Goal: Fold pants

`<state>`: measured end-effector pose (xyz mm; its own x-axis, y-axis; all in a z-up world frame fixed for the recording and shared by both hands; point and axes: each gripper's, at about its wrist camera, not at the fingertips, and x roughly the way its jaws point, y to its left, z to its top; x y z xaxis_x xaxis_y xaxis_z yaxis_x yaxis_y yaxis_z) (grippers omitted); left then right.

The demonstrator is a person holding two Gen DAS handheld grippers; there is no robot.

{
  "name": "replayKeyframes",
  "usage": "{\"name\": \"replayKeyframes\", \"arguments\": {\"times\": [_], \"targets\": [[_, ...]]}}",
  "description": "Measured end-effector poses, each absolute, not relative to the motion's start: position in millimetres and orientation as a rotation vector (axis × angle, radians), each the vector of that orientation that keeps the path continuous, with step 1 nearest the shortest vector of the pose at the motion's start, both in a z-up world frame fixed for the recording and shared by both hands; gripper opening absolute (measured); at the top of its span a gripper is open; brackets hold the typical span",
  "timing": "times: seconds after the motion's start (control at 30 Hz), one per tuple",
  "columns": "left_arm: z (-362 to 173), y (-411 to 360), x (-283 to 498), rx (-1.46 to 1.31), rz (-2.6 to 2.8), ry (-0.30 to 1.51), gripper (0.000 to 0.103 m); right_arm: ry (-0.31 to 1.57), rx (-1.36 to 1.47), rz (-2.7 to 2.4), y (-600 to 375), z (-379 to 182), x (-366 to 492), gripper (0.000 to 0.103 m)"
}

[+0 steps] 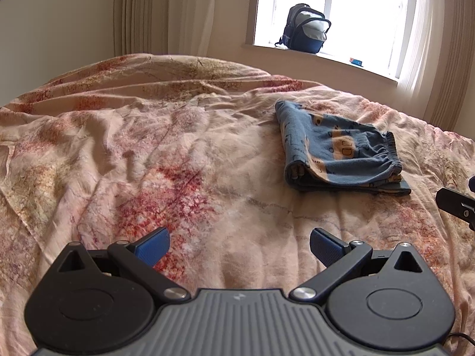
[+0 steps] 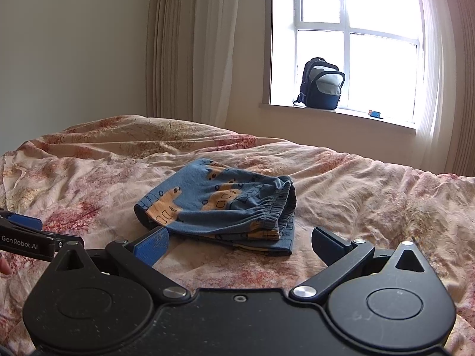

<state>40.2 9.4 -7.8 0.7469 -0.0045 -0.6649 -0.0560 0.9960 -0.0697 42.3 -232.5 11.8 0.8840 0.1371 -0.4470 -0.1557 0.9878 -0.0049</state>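
Note:
Small blue pants (image 1: 338, 151) with an orange vehicle print lie folded into a compact bundle on the bed, elastic waistband on the right side. In the right wrist view the pants (image 2: 219, 207) rest just beyond my fingers. My left gripper (image 1: 240, 247) is open over bare bedspread, to the left of and nearer than the pants. My right gripper (image 2: 240, 246) is open too, holding nothing, with the bundle's near edge just ahead of its blue pads (image 2: 151, 244). A piece of the right gripper (image 1: 457, 207) shows at the right edge of the left view, and the left gripper (image 2: 26, 234) at the left edge of the right view.
A wrinkled pink floral bedspread (image 1: 148, 154) covers the bed. Behind it, a dark backpack (image 2: 322, 84) stands on the windowsill beside a small blue object (image 2: 374, 114). Beige curtains (image 2: 190, 47) hang left of the window. A fingertip (image 2: 4, 265) shows at the far left edge.

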Motion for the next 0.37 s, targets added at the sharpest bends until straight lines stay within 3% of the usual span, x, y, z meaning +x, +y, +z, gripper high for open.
{"name": "replayKeyframes", "arguments": {"times": [0.37], "targets": [[-17.1, 5.6, 41.7, -0.037, 0.042, 0.762, 0.103, 0.49, -0.039, 0.156, -231.3, 6.2, 44.8, 0.102]]}}
